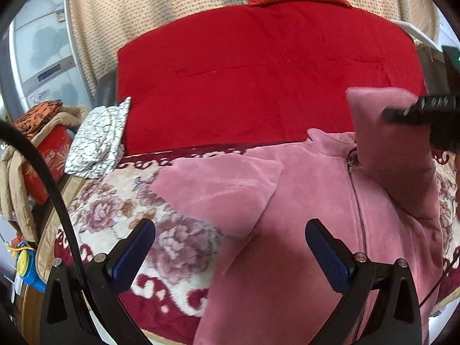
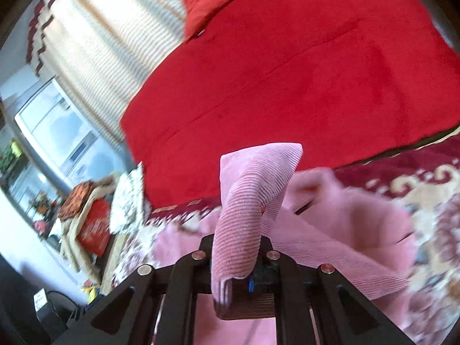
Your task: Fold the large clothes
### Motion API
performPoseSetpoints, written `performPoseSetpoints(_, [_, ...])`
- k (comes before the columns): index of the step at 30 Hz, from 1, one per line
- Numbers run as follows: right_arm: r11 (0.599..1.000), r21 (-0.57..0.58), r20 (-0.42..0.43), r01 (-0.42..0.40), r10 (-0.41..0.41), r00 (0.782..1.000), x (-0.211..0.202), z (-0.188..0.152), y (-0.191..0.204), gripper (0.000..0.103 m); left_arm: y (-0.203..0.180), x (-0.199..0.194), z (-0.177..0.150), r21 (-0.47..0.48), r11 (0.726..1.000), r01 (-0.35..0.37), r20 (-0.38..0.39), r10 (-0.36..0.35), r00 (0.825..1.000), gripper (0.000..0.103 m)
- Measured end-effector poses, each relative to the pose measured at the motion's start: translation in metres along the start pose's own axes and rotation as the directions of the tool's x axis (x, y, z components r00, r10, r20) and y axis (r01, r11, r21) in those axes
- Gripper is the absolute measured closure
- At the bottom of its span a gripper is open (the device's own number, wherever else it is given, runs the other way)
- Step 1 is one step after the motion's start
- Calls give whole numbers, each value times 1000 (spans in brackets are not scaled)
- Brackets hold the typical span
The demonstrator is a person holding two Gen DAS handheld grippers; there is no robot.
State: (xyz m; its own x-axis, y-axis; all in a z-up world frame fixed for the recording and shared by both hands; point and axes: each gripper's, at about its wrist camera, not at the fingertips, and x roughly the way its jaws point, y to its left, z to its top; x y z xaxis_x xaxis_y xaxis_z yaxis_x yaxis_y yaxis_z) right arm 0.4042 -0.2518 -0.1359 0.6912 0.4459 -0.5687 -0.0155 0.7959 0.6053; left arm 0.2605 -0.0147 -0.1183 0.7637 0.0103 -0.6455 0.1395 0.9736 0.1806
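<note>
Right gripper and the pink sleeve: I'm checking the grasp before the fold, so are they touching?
Touching. The right wrist view shows the right gripper shut on the pink sleeve, whose ribbed cloth runs up from between the fingers.

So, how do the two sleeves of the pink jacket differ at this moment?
The left sleeve lies flat, folded across the front of the pink jacket; the right sleeve is lifted in the air. No tool touches the left sleeve: the left tool is open above it. The right tool is shut on the right sleeve. Both are the same pink ribbed cloth.
</note>
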Motion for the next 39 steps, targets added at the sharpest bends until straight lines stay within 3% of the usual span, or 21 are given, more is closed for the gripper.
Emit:
performPoseSetpoints(4, [998, -8, -113, -64, 63, 992, 28, -35, 25, 86, 20, -3, -11, -21, 999, -30, -14, 30, 999, 0])
performPoseSetpoints(6, [993, 30, -206, -113, 117, 972, 46, -58, 29, 72, 29, 0, -16, -35, 999, -42, -35, 40, 999, 0])
performPoseSetpoints(8, [982, 93, -280, -166, 186, 942, 57, -78, 25, 25, 34, 3, -20, -41, 998, -49, -52, 47, 998, 0])
performPoseSetpoints(9, [971, 132, -277, -202, 232, 933, 55, -85, 20, 24, 35, 3, -22, -39, 998, -51, -56, 49, 997, 0])
performPoseSetpoints(12, [949, 169, -229, -265, 299, 926, 39, -90, 1, 24, 31, 9, -25, -24, 999, -40, -72, 39, 997, 0])
performPoseSetpoints(13, [946, 177, -187, -273, 304, 934, 27, -89, -10, 24, 27, 10, -26, -22, 999, -25, -79, 24, 997, 0])
performPoseSetpoints(16, [957, 198, -75, -212, 231, 970, -1, -90, -40, 24, 10, 21, -29, -11, 999, 46, -105, -46, 993, 0])
performPoseSetpoints(19, [966, 225, -27, -124, 133, 991, -25, -90, -77, 30, -12, 47, -34, -13, 990, 143, -186, -143, 972, 0])
performPoseSetpoints(21, [967, 238, -19, -89, 97, 995, -34, -90, -97, 43, -21, 68, -40, -50, 982, 184, -256, -191, 948, 11])
performPoseSetpoints(23, [964, 254, 7, -76, 77, 997, -46, -90, -118, 61, -24, 85, -46, -91, 974, 207, -292, -225, 930, 36])
performPoseSetpoints(25, [967, 249, 42, -46, 37, 998, -56, -91, -132, 62, -23, 103, -52, -141, 969, 202, -342, -239, 909, 47])
performPoseSetpoints(26, [969, 245, 47, -38, 28, 999, -59, -91, -138, 62, -22, 112, -54, -168, 965, 201, -358, -250, 900, 48])
performPoseSetpoints(29, [970, 245, 10, -13, 11, 1000, -45, -89, -147, 62, -23, 124, -55, -187, 962, 200, -356, -256, 899, 48])
performPoseSetpoints(31, [968, 249, -121, 37, -7, 993, -14, -96, -150, 63, -26, 125, -52, -178, 963, 204, -346, -255, 903, 48])
performPoseSetpoints(33, [967, 251, -178, 46, -1, 984, 2, -103, -150, 62, -28, 128, -47, -157, 964, 214, -338, -256, 906, 50])
performPoseSetpoints(34, [973, 227, -161, 51, -15, 987, 0, -104, -147, 63, -28, 128, -45, -157, 962, 222, -331, -263, 906, 62])
performPoseSetpoints(37, [978, 207, -141, 22, 8, 990, -8, -101, -140, 62, -22, 131, -34, -148, 963, 224, -307, -260, 916, 78])
performPoseSetpoints(39, [986, 164, -121, -9, 29, 992, -11, -97, -129, 61, -13, 132, -32, -179, 955, 238, -307, -284, 908, 80])
